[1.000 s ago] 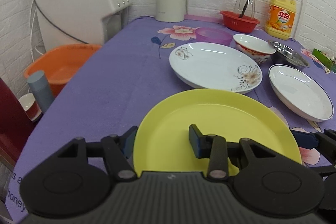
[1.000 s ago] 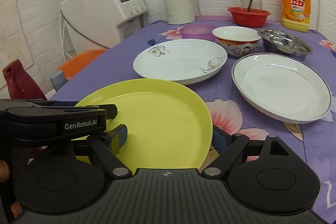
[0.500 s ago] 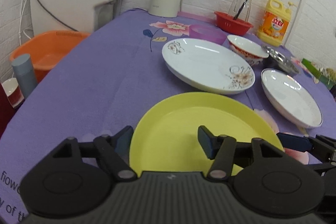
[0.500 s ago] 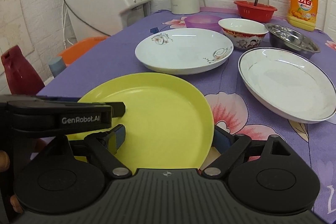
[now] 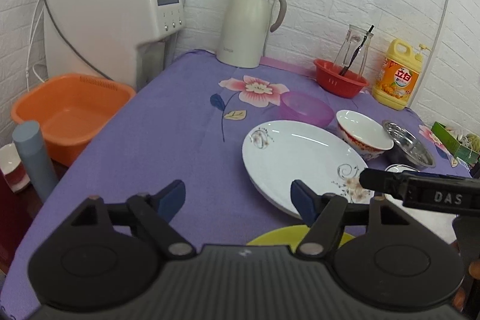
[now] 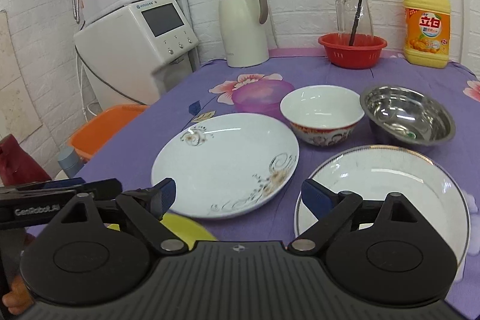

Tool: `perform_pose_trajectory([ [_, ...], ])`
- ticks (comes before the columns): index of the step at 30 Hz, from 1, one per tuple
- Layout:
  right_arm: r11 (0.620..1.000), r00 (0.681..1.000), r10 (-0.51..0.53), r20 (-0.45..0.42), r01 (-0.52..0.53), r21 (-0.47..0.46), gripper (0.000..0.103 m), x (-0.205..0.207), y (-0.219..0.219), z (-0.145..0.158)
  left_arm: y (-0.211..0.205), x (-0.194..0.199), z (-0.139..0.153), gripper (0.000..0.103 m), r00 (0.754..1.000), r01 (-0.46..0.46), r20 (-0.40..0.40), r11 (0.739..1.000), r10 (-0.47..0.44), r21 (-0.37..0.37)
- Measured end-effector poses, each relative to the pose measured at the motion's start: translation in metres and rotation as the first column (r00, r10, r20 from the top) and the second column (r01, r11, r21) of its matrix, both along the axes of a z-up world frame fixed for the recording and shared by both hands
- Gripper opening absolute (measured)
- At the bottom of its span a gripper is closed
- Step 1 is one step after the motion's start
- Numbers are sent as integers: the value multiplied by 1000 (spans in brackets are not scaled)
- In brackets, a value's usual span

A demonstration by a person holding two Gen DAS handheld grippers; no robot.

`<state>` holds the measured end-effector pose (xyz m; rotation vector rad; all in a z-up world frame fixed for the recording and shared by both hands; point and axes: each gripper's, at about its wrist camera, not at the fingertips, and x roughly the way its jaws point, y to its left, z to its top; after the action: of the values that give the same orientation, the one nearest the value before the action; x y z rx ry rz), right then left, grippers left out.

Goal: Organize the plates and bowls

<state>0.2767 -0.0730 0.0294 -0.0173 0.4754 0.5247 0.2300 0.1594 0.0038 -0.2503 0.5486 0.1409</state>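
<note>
A yellow plate (image 5: 279, 236) lies at the table's near edge, mostly hidden under both grippers; it also shows in the right wrist view (image 6: 183, 225). Beyond it sits a white flowered plate (image 5: 300, 164) (image 6: 225, 164). A white gold-rimmed plate (image 6: 384, 188) lies to its right. Behind stand a purple bowl (image 6: 264, 98), a white and red bowl (image 6: 322, 113) and a steel bowl (image 6: 408, 116). My left gripper (image 5: 238, 197) is open and empty above the table. My right gripper (image 6: 237, 194) is open and empty above the flowered plate's near rim.
A cream thermos (image 5: 249, 23), a red basket (image 6: 352, 48) with a glass jar, and a yellow detergent bottle (image 6: 426, 23) stand along the back wall. A white appliance (image 5: 114, 17) and an orange tub (image 5: 69, 113) stand off the table's left edge.
Both grippers have lifted and tilted up off the yellow plate, which now shows only as a sliver below them. Both stay open.
</note>
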Motion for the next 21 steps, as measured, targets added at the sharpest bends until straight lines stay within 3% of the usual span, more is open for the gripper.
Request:
perform_pose_trajectory([
  [6, 1000, 995, 23, -94, -21, 21, 103, 57, 2, -15, 5, 15, -3, 72, 1000, -20, -13, 1000, 21, 16],
  [11, 998, 988, 61, -145, -59, 19, 103, 74, 12, -22, 15, 34, -10, 73, 999, -31, -34, 1000, 30, -6],
  [14, 998, 991, 54, -126, -58, -33, 103, 72, 26, -23, 19, 45, -11, 73, 999, -27, -37, 1000, 27, -2],
  [17, 995, 988, 90, -123, -94, -27, 103, 71, 30, -24, 20, 57, -14, 73, 999, -25, -44, 1000, 25, 14],
  [21, 995, 994, 56, -99, -64, -74, 103, 76, 29, -29, 20, 78, -23, 72, 995, -11, -99, 1000, 12, 12],
])
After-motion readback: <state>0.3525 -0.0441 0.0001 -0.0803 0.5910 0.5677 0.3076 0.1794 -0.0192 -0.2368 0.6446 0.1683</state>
